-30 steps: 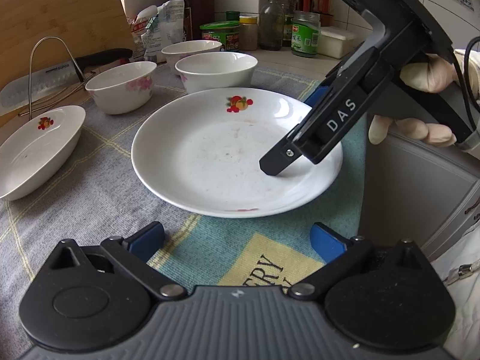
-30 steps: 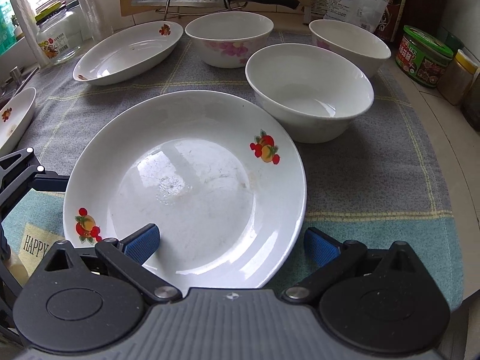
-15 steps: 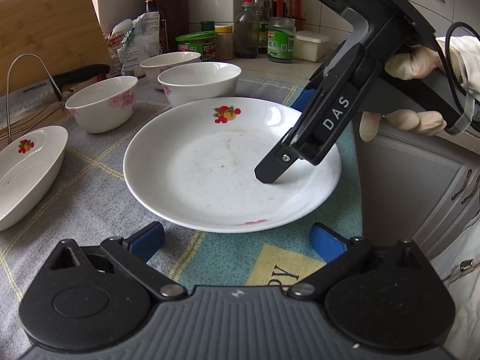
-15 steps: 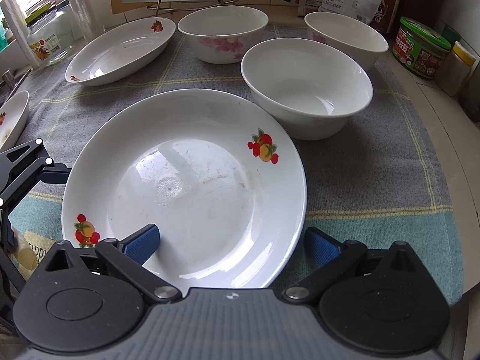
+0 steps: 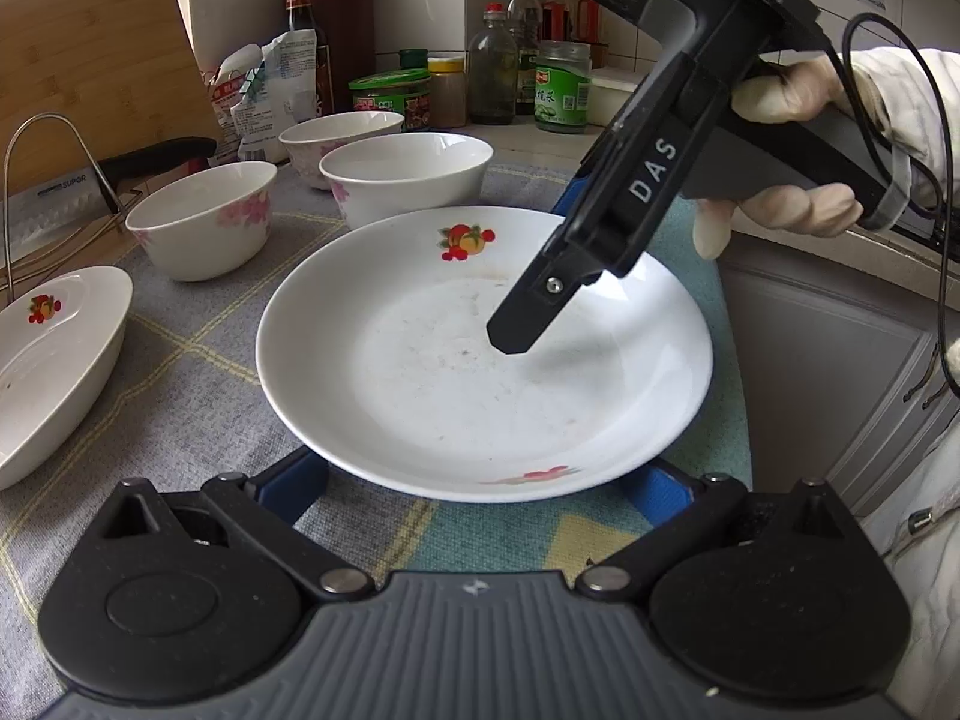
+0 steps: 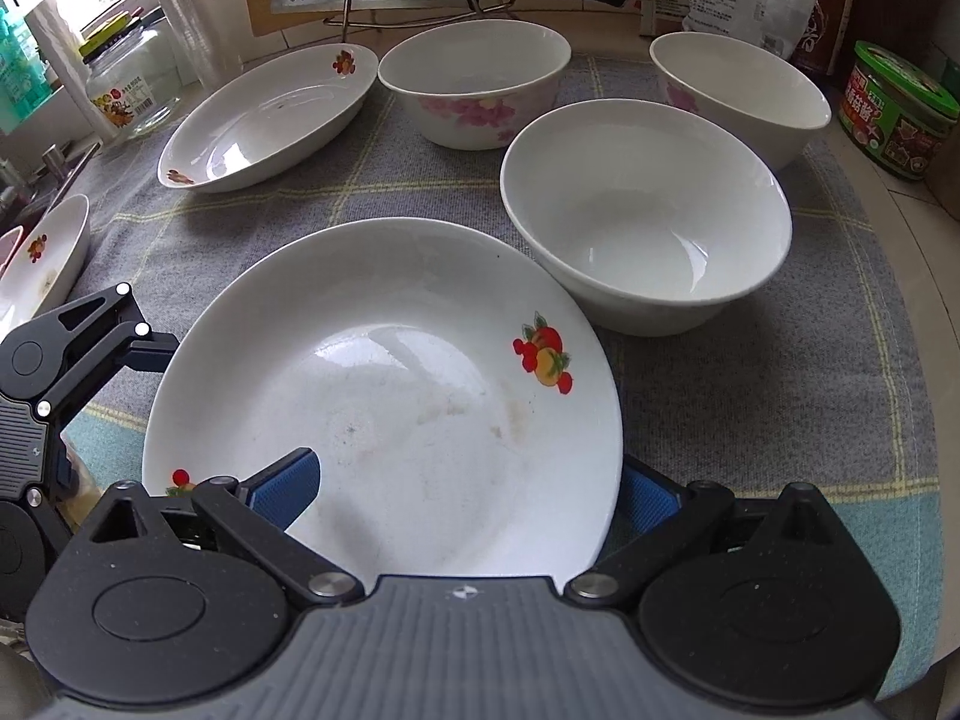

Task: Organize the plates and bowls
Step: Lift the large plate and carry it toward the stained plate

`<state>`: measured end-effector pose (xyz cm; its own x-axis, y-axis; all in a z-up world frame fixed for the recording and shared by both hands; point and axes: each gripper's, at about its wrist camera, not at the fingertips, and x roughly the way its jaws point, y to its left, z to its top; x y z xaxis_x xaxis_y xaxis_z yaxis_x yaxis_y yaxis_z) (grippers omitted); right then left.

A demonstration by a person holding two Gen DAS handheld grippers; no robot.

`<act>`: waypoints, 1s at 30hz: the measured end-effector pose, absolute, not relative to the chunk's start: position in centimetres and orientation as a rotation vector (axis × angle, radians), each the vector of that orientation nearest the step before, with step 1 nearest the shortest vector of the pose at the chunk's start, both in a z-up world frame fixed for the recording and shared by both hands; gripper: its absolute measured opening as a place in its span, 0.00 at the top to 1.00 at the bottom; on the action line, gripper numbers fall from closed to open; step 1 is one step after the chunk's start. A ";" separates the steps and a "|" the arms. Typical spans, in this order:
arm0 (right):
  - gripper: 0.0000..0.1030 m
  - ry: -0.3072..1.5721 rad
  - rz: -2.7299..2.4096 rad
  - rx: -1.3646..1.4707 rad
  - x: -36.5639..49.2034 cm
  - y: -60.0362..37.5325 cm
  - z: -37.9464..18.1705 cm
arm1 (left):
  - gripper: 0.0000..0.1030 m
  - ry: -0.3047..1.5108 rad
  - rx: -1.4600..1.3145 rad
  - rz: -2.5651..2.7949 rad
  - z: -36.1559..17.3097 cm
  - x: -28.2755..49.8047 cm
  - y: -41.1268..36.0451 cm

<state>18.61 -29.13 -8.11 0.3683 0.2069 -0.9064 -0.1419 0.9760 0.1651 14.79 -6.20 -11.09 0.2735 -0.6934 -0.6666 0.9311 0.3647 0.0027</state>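
the right gripper (image 6: pixel 468 495) has its blue pads spread wide, one pad above the round fruit-print plate (image 6: pixel 420 360) and the other beside its rim, gripping nothing. the left gripper (image 5: pixel 474 477) is equally wide, its pads tucked under the plate's near edge, closed on nothing. the plate seems raised above the checked cloth (image 6: pixel 750 408), just beside a plain white bowl (image 6: pixel 648 216).

Plain bowl (image 6: pixel 645 219) crowds plate (image 6: pixel 384 396); cloth (image 6: pixel 768 420) beside bare.
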 end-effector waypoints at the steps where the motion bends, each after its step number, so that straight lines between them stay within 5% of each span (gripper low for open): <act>1: 0.00 1.174 0.228 0.067 18.8 -29.2 -8.1 | 0.00 0.640 0.442 -1.143 -11.1 14.8 -6.2; 30: 0.00 1.228 0.372 0.142 20.5 -30.7 -7.6 | 0.01 0.654 0.477 -1.194 -10.9 15.6 -6.7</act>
<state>20.52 -30.70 -7.58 0.2846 0.3528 -0.8914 -0.2017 0.9310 0.3041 15.56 -6.66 -10.93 0.2236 -0.6901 -0.6883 0.9515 0.3077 0.0005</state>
